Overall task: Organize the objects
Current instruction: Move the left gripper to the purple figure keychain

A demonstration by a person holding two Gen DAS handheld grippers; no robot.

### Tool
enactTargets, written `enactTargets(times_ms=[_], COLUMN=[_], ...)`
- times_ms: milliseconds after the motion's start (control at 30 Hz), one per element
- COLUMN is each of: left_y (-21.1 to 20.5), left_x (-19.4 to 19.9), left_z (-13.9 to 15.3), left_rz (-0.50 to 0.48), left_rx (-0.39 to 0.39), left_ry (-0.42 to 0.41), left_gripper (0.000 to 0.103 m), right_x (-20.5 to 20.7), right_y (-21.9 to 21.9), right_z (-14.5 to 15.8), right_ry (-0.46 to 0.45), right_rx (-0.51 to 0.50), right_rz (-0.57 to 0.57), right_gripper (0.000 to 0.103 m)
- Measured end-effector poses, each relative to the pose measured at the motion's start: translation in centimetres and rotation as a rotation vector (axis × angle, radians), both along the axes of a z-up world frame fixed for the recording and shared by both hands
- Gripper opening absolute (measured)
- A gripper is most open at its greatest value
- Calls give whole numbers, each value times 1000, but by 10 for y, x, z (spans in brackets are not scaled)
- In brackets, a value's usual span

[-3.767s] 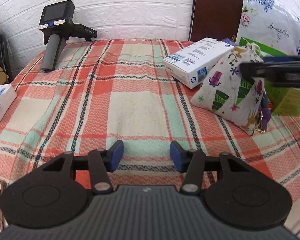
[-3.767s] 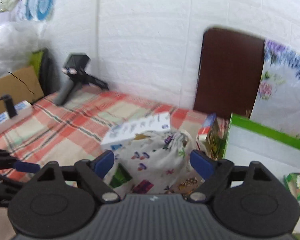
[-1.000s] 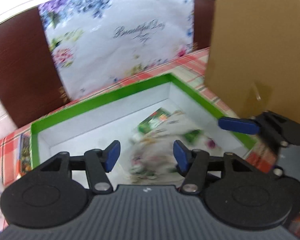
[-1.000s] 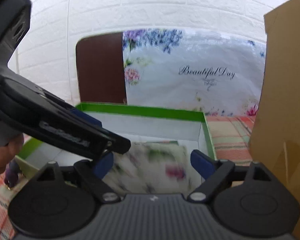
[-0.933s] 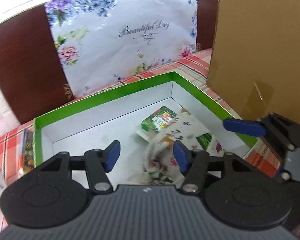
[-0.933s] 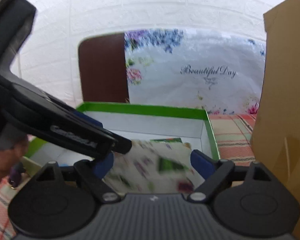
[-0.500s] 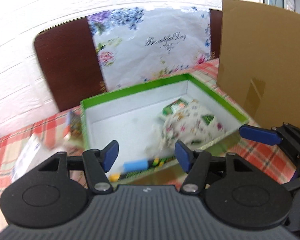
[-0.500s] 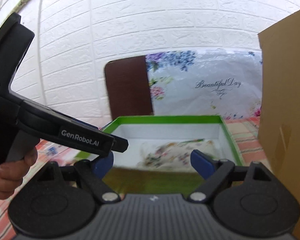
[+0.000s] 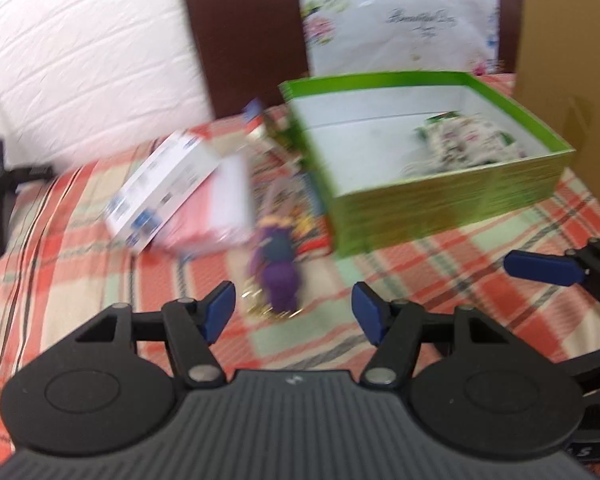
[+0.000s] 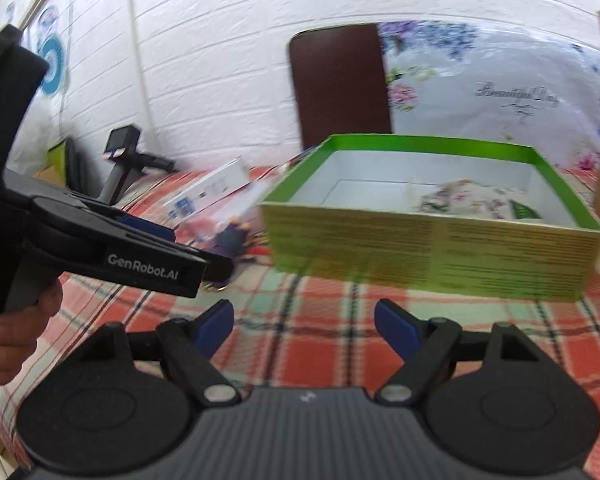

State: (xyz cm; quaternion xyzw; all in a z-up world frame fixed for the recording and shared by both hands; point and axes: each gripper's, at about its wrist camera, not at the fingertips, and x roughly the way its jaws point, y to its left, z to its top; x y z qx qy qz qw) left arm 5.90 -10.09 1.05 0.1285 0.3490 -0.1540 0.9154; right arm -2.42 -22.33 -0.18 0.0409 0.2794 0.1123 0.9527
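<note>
The purple keychain [image 9: 278,268] lies at 12 o'clock of the left gripper [image 9: 293,312], whose 2 fingers are released and empty. It seems light and soft; grasp its middle.

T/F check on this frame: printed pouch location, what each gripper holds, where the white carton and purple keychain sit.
1. The printed pouch lies inside the green box. True.
2. The left gripper grips the pouch. False: its jaws are open with nothing between them.
3. The white carton is in the green box. False: it sits on the plaid cloth, outside the box.
4. The purple keychain lies on the cloth beside the box. True.
5. The right gripper is empty. True.
</note>
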Motion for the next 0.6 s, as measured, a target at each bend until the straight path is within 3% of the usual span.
enactTargets(times_ms=[333, 600], left_y=[62, 92], left_x=[14, 31], left_z=[-13, -8], left_rz=[125, 99], left_rx=[-44, -208], left_ry=[39, 73], left_gripper=[66, 68], right_x=[25, 54], right_y=[45, 71], right_z=[-6, -13], right_ry=[28, 62], right_rx=[-66, -70], right_rz=[95, 146], right_gripper=[81, 81])
